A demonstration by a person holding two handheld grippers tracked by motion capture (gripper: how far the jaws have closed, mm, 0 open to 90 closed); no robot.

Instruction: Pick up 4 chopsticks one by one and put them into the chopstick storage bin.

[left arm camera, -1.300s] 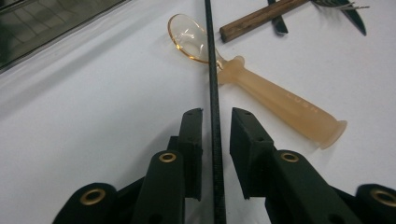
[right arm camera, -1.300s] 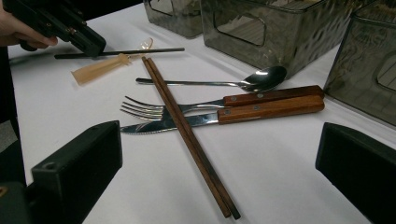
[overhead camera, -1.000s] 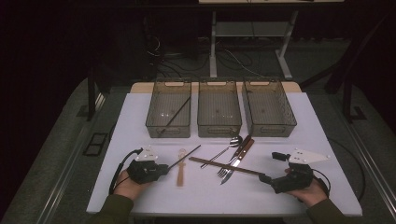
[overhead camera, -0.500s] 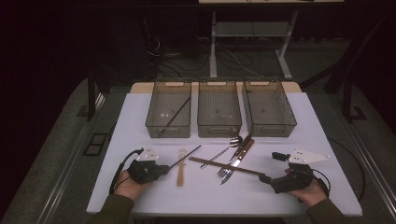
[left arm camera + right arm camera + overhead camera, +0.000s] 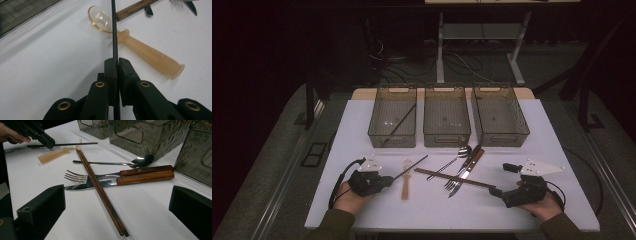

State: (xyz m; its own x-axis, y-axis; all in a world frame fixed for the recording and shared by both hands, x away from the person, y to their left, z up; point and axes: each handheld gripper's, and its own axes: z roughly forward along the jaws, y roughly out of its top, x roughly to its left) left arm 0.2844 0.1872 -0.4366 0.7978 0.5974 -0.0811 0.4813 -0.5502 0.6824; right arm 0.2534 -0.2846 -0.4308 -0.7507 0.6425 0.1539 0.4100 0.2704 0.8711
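1. A thin black chopstick (image 5: pixel 114 32) is pinched at its near end between the closed jaws of the left hand-held gripper (image 5: pixel 387 180), and its far end is seen pointing out over the amber spoon (image 5: pixel 405 179) on the counter (image 5: pixel 362 120).
2. The right hand-held gripper (image 5: pixel 497 191) is held empty with its jaws spread wide, just short of the brown chopsticks (image 5: pixel 100 190).
3. The step in hand is judged to be a sort: the black chopstick is gripped but not yet carried off.
4. The next move is likely a lift and a carry to the left bin (image 5: pixel 393 118), where a matching black stick (image 5: pixel 399 124) is already lying; the amber spoon must be cleared.
5. Counted: three bins, two black chopsticks, one brown pair, one amber spoon, one metal spoon (image 5: pixel 130 162), one fork (image 5: pixel 85 177), one knife (image 5: pixel 100 184).
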